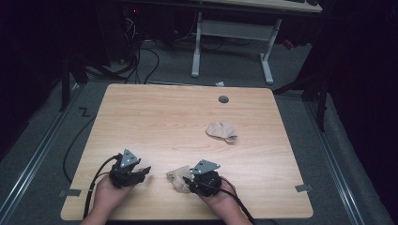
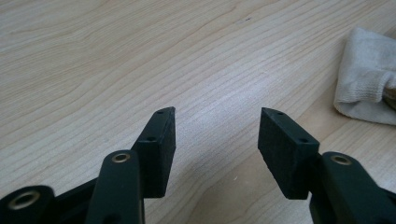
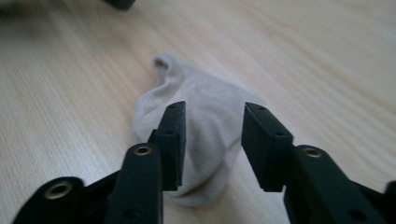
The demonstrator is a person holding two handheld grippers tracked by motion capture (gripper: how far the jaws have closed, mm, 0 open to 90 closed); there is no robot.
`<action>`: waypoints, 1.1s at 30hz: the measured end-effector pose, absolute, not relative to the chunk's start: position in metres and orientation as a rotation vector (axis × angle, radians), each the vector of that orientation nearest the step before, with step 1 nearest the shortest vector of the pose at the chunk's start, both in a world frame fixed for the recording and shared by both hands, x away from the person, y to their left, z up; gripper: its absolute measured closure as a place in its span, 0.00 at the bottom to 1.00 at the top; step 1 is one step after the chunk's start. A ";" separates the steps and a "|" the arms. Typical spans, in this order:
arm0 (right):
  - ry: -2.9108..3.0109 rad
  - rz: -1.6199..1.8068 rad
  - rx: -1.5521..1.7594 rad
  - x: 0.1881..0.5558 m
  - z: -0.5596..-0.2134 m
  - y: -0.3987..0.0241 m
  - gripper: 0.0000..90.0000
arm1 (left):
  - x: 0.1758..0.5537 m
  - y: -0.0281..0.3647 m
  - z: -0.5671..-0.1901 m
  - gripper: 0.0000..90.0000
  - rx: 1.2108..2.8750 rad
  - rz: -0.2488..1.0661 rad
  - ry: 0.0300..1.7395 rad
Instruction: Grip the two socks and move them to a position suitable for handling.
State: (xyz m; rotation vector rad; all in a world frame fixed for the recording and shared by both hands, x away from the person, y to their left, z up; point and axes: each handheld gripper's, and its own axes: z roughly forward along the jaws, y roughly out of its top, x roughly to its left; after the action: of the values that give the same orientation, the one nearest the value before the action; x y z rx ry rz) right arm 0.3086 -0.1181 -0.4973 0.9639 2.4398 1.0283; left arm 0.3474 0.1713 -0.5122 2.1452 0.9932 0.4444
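A pale beige sock [image 1: 176,177] [image 3: 187,88] lies crumpled on the wooden table [image 1: 155,117] near the front edge. My right gripper [image 1: 187,181] [image 3: 214,109] hovers over it, jaws open and straddling the fabric without pressing on it. My left gripper [image 1: 143,172] [image 2: 217,126] rests a little to the left, open over bare wood with nothing between its jaws. The same sock [image 2: 369,74] shows at the right edge of the left gripper view. A second beige sock [image 1: 221,131] lies bunched farther back, right of centre.
A round grey cable hole [image 1: 223,99] sits near the table's far edge. Behind the table stand a white desk frame [image 1: 232,33] and loose cables [image 1: 141,56] on the grey floor. Each gripper trails a cable toward the front edge.
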 end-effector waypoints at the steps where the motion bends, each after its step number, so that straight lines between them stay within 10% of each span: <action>1: 2.423 1.036 0.977 0.309 -0.497 -0.123 0.64 | 0.347 0.171 -0.512 0.52 2.145 0.443 0.993; 14: 2.406 1.018 1.047 0.317 -0.502 -0.152 0.77 | 0.347 0.170 -0.514 0.52 2.150 0.444 0.992; 20: 2.450 0.975 1.004 0.308 -0.504 -0.150 0.99 | 0.346 0.171 -0.511 0.54 2.146 0.443 0.991; 33: 2.533 0.895 0.983 0.309 -0.514 -0.144 1.00 | 0.347 0.173 -0.510 0.56 2.145 0.449 0.993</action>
State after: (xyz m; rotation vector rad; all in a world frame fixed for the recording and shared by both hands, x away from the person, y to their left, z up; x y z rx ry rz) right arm 0.3092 -0.1444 -0.5143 0.9832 2.5326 0.8953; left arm 0.3469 0.1725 -0.5101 2.1454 0.9930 0.4487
